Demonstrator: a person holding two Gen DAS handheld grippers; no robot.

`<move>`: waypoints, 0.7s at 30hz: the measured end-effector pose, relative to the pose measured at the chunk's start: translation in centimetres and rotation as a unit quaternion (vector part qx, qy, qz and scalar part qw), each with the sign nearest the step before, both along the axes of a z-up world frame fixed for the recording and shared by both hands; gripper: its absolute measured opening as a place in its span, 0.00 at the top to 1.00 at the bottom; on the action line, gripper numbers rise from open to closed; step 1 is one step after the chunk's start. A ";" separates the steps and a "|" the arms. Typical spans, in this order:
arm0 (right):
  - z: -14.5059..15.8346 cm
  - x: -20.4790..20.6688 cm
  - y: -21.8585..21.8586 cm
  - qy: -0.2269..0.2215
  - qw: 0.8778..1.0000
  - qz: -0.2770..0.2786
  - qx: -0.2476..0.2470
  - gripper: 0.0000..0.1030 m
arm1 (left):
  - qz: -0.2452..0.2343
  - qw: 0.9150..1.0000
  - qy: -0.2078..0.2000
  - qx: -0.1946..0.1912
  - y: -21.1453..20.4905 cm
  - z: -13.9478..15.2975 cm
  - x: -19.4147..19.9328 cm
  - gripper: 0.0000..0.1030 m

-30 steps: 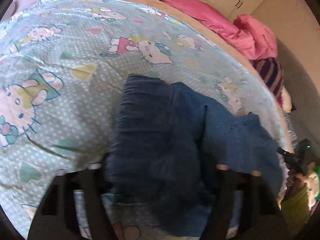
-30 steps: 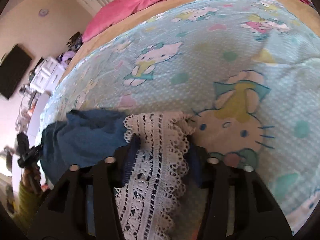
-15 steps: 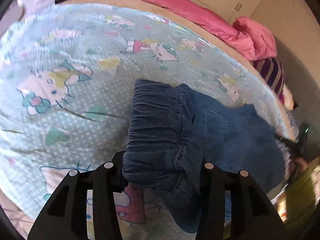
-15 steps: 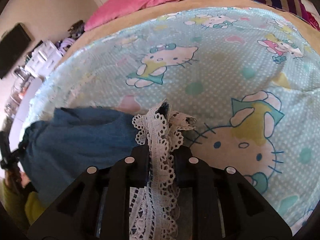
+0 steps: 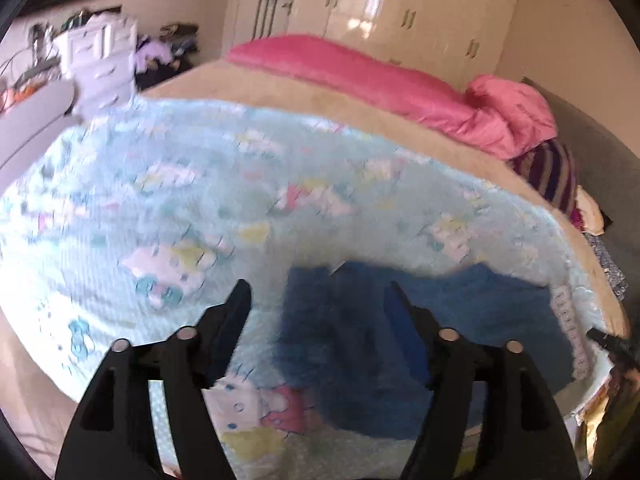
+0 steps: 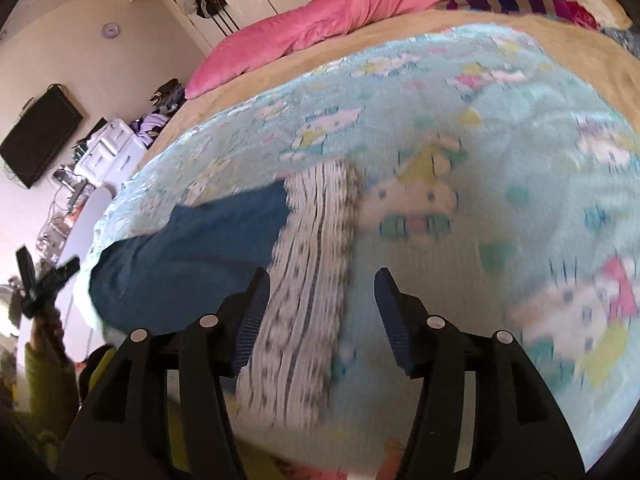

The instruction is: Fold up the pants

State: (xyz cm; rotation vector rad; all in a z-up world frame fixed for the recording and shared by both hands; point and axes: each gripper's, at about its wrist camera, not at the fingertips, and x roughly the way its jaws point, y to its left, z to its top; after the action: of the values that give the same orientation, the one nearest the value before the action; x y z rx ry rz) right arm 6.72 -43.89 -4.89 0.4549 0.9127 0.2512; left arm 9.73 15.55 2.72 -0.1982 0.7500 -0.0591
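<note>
Blue denim pants (image 5: 420, 332) lie flat on the light blue cartoon-print blanket (image 5: 200, 208) near the bed's front edge. Their white lace hem (image 6: 312, 280) shows in the right wrist view, with the blue leg (image 6: 192, 260) running left of it. My left gripper (image 5: 320, 312) is open and empty, raised above the waistband end. My right gripper (image 6: 322, 296) is open and empty above the lace hem. Both views are motion-blurred.
A pink duvet (image 5: 400, 80) and a striped pillow (image 5: 552, 168) lie at the bed's far side. A white drawer unit (image 5: 100, 60) and wardrobes (image 5: 400, 4) stand beyond. A wall TV (image 6: 40, 136) is at left.
Both grippers held the pants, let go and opened. Both have pulled up and back, so more of the room shows. The pants now lie flat on the blanket.
</note>
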 end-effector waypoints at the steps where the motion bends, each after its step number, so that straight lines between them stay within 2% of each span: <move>1: -0.1 -0.5 0.1 0.001 1.000 0.004 0.005 0.53 | -0.010 1.000 -0.004 -0.004 -0.7 0.7 0.3 0.33; 5: 0.0 -1.8 0.9 0.006 1.000 0.006 0.000 0.52 | -0.061 0.998 -0.010 -0.011 -4.9 2.2 2.0 0.33; 8: -0.2 -2.5 1.0 0.011 1.000 0.005 0.012 0.52 | -0.123 0.992 0.005 -0.010 -9.8 1.9 4.4 0.33; 12: -1.3 -2.8 1.3 0.023 0.999 0.016 0.028 0.52 | -0.179 0.983 0.045 0.000 -15.1 -0.3 8.0 0.33; 14: -2.2 -2.7 1.7 0.038 0.998 0.026 0.033 0.52 | -0.195 0.978 0.068 -0.002 -17.0 -1.8 10.1 0.33; 17: -3.2 -2.7 2.3 0.046 0.998 0.031 0.026 0.51 | -0.212 0.972 0.098 0.018 -19.6 -4.4 13.0 0.33; 18: -3.1 -2.7 2.6 0.042 0.998 0.036 0.011 0.54 | -0.215 0.971 0.104 0.023 -20.2 -5.1 13.7 0.33; 19: -3.0 -2.8 3.0 0.040 0.998 0.045 0.005 0.76 | -0.216 0.970 0.110 0.027 -20.6 -5.8 14.3 0.33; 20: -2.7 -2.9 3.3 0.036 0.998 0.060 0.005 0.88 | -0.220 0.968 0.116 0.026 -21.0 -6.4 14.8 0.33; 21: -2.4 -3.2 3.3 0.029 0.998 0.062 0.005 0.89 | -0.224 0.966 0.123 0.024 -21.4 -6.9 15.3 0.33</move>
State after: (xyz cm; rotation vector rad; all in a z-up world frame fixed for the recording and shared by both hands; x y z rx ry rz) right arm 3.52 -40.62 -7.25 0.4168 0.9982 0.3576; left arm 25.04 -5.85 -4.23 0.0159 1.0328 -0.4531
